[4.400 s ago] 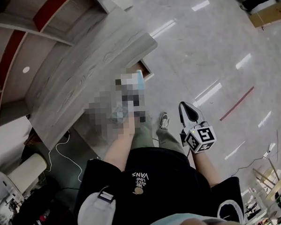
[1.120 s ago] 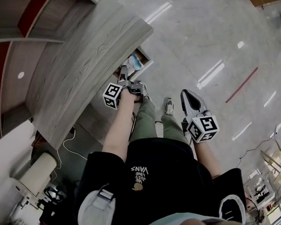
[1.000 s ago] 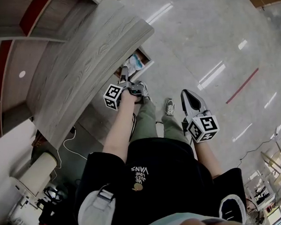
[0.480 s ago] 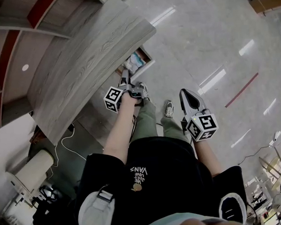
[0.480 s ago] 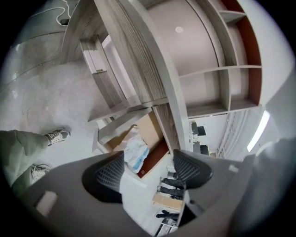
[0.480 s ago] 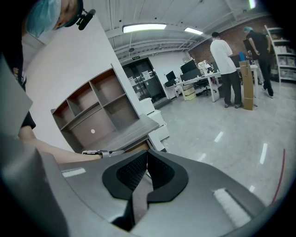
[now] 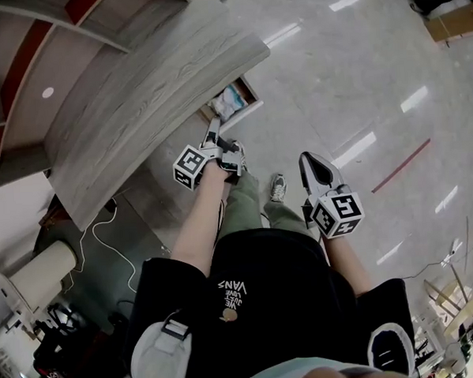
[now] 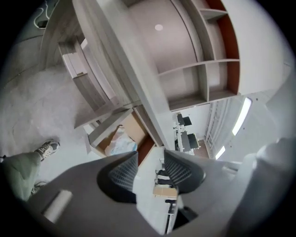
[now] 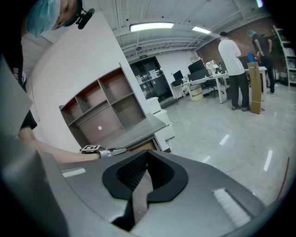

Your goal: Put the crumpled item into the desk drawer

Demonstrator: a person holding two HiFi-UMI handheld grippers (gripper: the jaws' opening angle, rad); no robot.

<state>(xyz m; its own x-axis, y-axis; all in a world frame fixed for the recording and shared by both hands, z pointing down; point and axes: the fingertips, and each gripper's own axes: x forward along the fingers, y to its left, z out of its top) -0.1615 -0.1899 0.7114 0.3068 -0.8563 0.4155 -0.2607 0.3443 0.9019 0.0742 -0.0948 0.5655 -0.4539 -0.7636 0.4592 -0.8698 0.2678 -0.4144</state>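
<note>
The crumpled item (image 7: pixel 229 102), a whitish-blue wad, lies inside the open desk drawer (image 7: pixel 254 102) under the grey wood desk (image 7: pixel 152 94). My left gripper (image 7: pixel 214 130) hovers just short of the drawer, pointing at it. In the left gripper view the crumpled item (image 8: pixel 121 141) rests in the drawer (image 8: pixel 104 132) beyond the left gripper (image 8: pixel 150 163), whose jaws are closing with a gap and nothing between them. My right gripper (image 7: pixel 312 161) hangs over the floor by the person's right leg. In the right gripper view the right gripper (image 9: pixel 146 156) is shut and empty.
A shelving unit (image 7: pixel 24 61) with red panels stands behind the desk. A cable (image 7: pixel 104 235) and a white cylinder (image 7: pixel 36 286) lie to the left on the floor. The person's shoes (image 7: pixel 277 188) are below the drawer. People (image 9: pixel 233 74) stand far across the room.
My left gripper has drawn back a little from the drawer while the crumpled item stays inside it. The right gripper has hardly moved.
</note>
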